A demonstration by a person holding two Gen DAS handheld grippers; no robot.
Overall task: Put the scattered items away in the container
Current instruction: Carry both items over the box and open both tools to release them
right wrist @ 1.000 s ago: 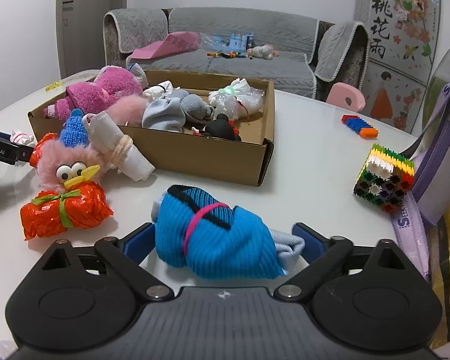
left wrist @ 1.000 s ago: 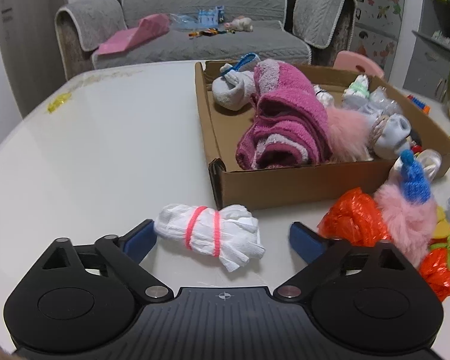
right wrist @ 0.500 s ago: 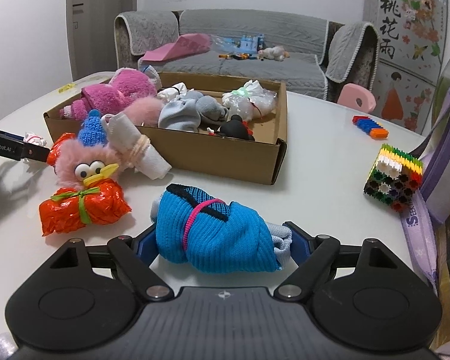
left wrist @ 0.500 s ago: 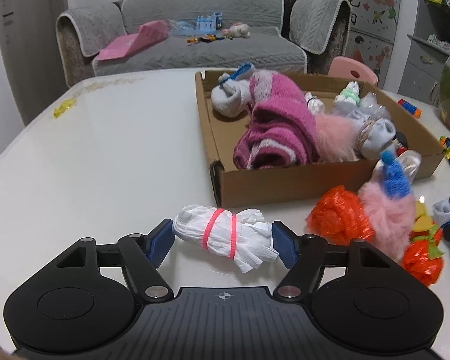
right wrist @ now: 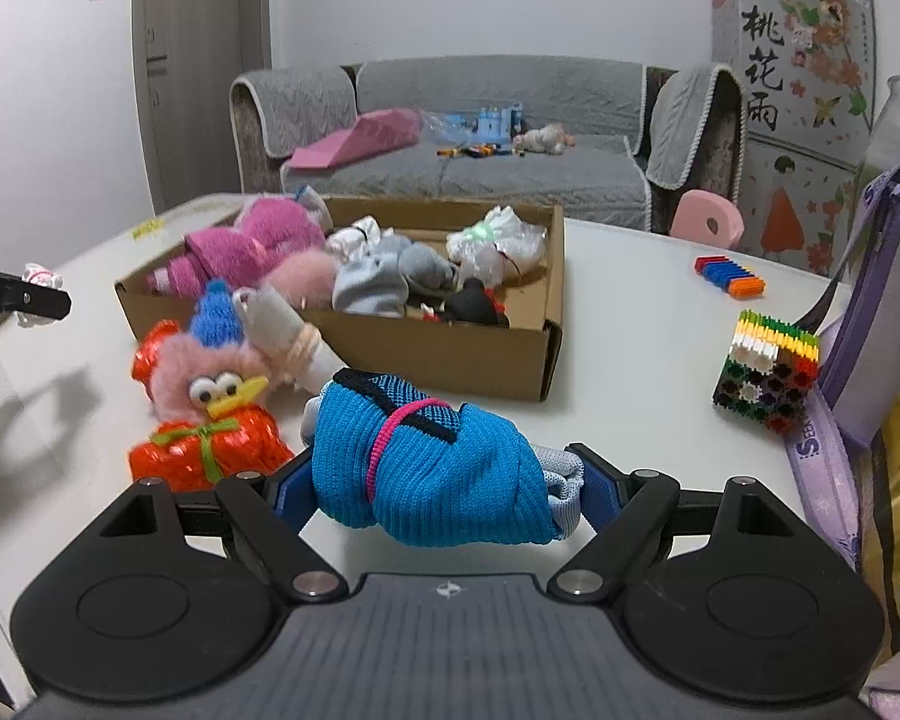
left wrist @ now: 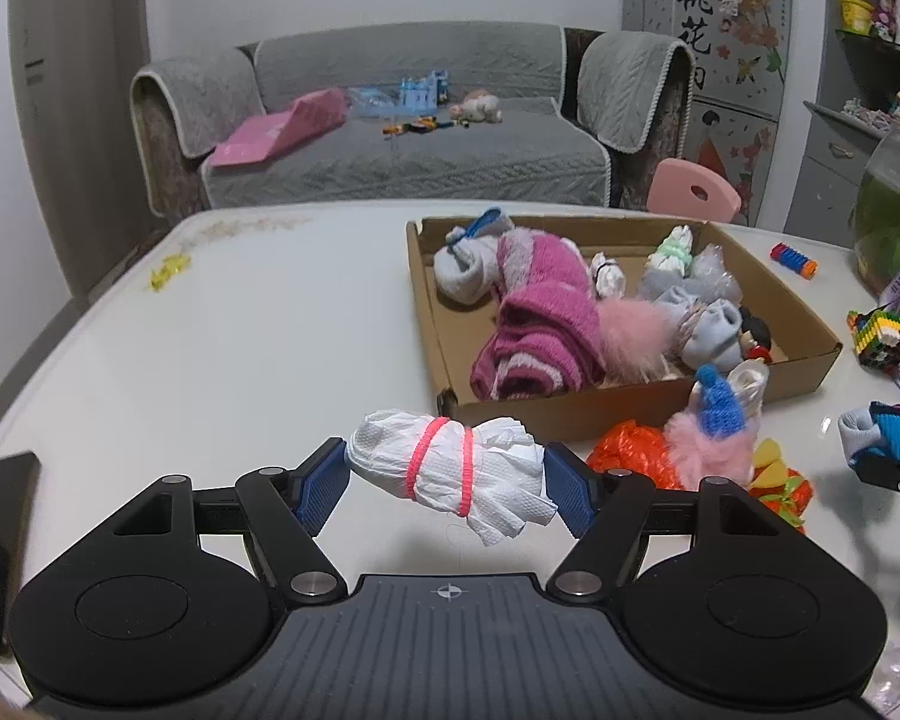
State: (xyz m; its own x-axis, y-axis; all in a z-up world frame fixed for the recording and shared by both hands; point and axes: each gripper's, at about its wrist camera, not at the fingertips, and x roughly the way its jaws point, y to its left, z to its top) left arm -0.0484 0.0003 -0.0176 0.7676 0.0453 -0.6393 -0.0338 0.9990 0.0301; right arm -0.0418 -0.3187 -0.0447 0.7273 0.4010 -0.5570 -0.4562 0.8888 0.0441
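Both tongs are now clamped on bundles: the left gripper (left wrist: 447, 489), which a second ago stood wider around the white bundle (left wrist: 450, 468) lying on the table (left wrist: 210, 330), has closed its blue pads on the bundle's two ends and lifted it clear, so it hangs in front of the cardboard box (left wrist: 570, 417). To the right, the right gripper (right wrist: 435, 486) has likewise narrowed onto the blue sock roll (right wrist: 426, 468), jaws part-way in and pressing both ends, and has barely risen. Both pickups look done, so carrying over the box wall and dropping comes next. Counted left to right: one white bundle and one blue roll in hand, two orange wrapped packets (right wrist: 207, 450), one pink fluffy bird toy (right wrist: 210, 372) and one cream roll (right wrist: 288, 336) still outside the one box.
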